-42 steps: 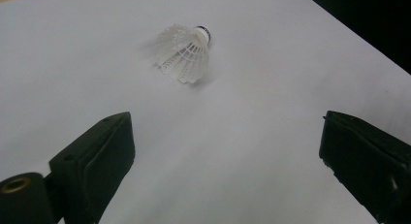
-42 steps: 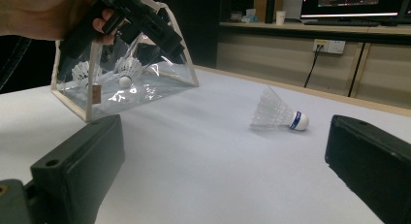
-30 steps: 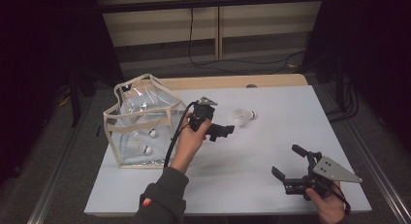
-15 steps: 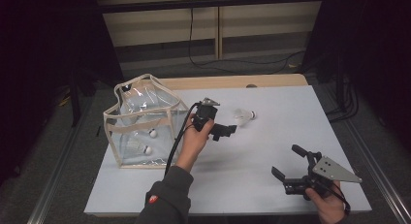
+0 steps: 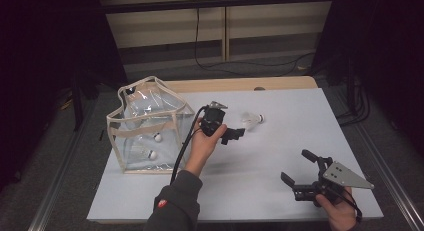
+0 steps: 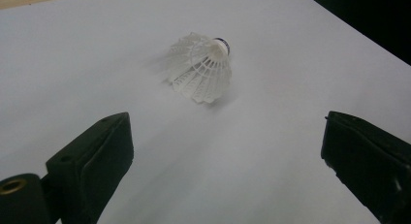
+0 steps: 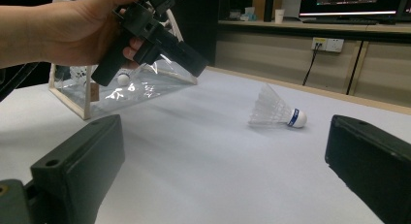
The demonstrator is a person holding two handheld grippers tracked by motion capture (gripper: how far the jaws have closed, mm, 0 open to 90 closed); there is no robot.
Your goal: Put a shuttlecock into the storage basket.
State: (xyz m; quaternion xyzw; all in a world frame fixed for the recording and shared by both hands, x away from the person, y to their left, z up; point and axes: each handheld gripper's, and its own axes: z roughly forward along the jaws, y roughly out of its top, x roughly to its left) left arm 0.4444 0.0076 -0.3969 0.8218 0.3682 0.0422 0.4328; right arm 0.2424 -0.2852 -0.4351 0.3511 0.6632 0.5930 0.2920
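The left gripper (image 5: pixel 235 136), jaws wide open, reaches for the white shuttlecock (image 5: pixel 252 120) lying right of the clear bag (image 5: pixel 147 128); next it must close around it.

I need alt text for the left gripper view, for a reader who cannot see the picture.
A white shuttlecock lies on its side on a white table, apart from the left gripper. The gripper's two black jaws rise from the bottom corners, wide open, with the shuttlecock beyond the gap between them.
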